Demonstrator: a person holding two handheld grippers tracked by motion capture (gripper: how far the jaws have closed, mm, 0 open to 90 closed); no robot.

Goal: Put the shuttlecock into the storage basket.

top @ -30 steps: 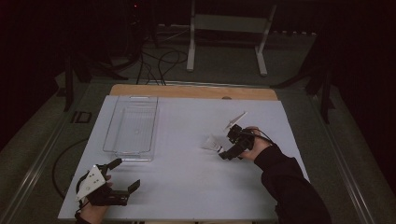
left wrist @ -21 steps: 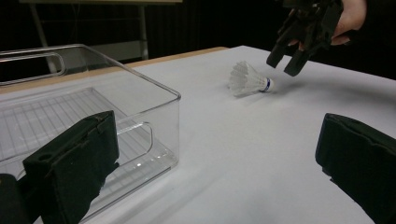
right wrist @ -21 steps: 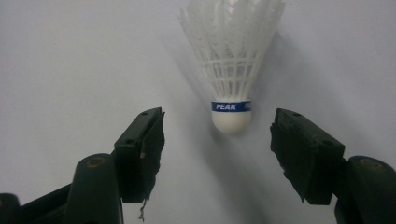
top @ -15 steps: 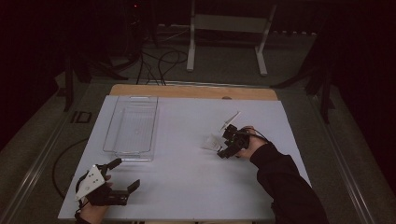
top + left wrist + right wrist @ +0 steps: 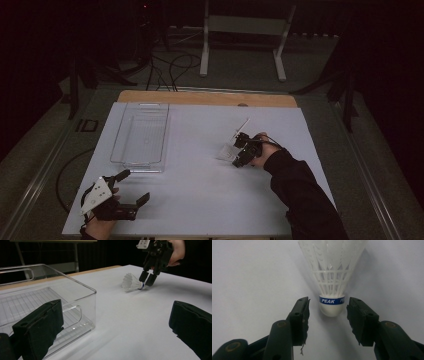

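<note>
From my feed, L hand-held gripper [image 5: 131, 189] sits at the near-left corner of the white desk [image 5: 200, 200], jaws wide apart w/ nothing between them, just this side of the clear plastic bin [image 5: 141, 136]. Further right, a white shuttlecock [image 5: 332, 277] lies on its side mid-desk, well apart from the bin. R hand-held gripper [image 5: 328, 315] is down over it — jaws have just been closing, cork base sits between the pads [image 5: 305, 312] but there's a gap each side, no grip yet.

Bare tabletop [image 5: 200, 185] is left open on every side of the clear plastic bin [image 5: 141, 137]; passage is blocked only there.
</note>
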